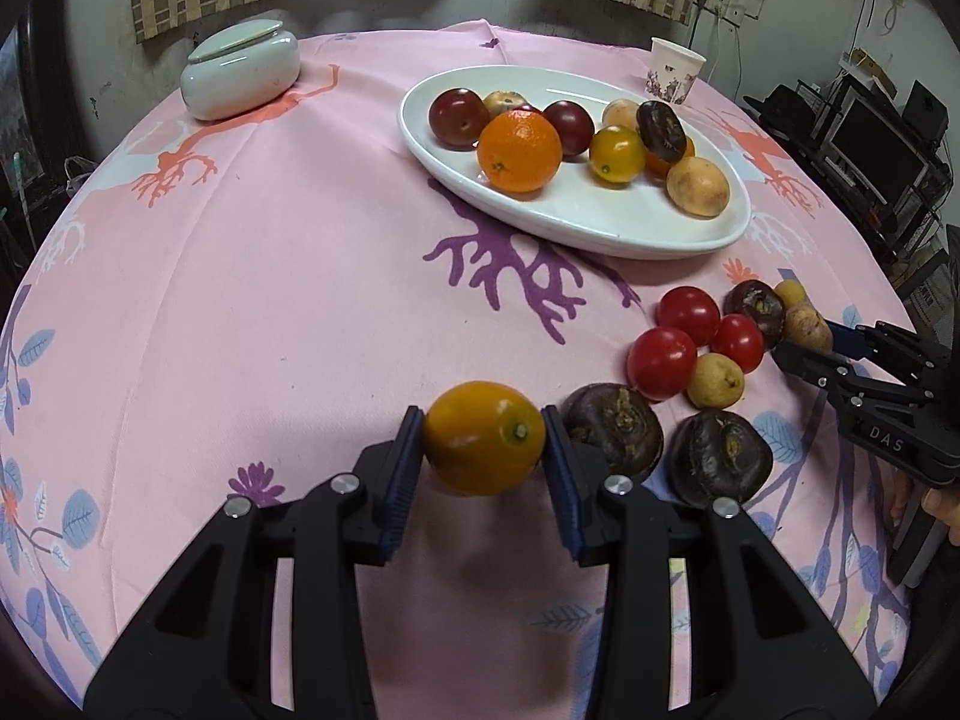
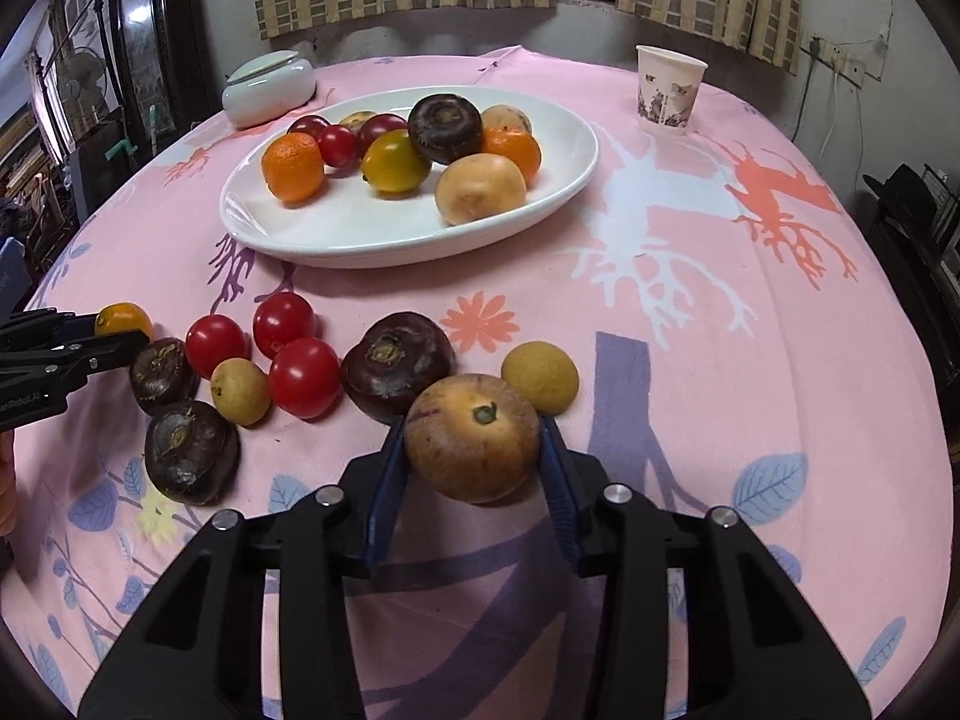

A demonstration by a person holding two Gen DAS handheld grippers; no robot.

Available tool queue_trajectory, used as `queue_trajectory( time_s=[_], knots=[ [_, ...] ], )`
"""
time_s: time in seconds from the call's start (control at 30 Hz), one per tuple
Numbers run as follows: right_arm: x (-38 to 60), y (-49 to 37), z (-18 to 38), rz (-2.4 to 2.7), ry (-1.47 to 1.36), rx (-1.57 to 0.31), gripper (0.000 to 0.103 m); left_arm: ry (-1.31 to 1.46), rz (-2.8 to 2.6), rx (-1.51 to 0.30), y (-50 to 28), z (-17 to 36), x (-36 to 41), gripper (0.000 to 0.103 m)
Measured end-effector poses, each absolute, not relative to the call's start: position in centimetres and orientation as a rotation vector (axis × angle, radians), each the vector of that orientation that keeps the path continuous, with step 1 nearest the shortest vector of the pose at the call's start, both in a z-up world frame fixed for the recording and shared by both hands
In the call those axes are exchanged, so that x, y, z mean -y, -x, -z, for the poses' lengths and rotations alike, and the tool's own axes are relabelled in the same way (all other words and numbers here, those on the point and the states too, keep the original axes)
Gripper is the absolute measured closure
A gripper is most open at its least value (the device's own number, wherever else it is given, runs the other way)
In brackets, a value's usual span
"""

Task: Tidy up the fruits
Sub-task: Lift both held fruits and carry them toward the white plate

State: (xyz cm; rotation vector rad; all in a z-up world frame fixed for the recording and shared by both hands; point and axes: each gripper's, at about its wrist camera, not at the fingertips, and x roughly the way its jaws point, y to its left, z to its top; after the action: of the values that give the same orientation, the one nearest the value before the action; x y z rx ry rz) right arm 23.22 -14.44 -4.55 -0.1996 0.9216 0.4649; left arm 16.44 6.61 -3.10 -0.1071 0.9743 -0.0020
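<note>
A: Left gripper (image 1: 483,441) status?
B: Clamped on a small oval yellow-orange citrus fruit (image 1: 483,437), pads on both sides, just left of two dark purple water chestnuts (image 1: 612,429).
A: Right gripper (image 2: 474,441)?
B: Pads pressed on a round tan-brown fruit (image 2: 472,438), among loose fruit on the pink-clothed counter (image 2: 690,360). White oval plate (image 2: 336,234) of fruit sits beyond.

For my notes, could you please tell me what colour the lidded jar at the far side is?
The lidded jar is pale green, clearest in the left wrist view.
</note>
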Motion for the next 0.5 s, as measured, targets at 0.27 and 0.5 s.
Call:
queue_trajectory(
  time_s=[0.27, 0.5],
  knots=[
    [14.43, -22.79, 4.28, -0.472, 0.207, -0.911, 0.06, 0.102, 0.0, -0.962, -16.47, 3.06, -6.45, 0.063],
    [14.39, -22.34, 3.97, -0.485, 0.211, -0.904, 0.06, 0.109, 0.002, -0.975, -16.66, 3.67, -6.7, 0.063]
  ],
)
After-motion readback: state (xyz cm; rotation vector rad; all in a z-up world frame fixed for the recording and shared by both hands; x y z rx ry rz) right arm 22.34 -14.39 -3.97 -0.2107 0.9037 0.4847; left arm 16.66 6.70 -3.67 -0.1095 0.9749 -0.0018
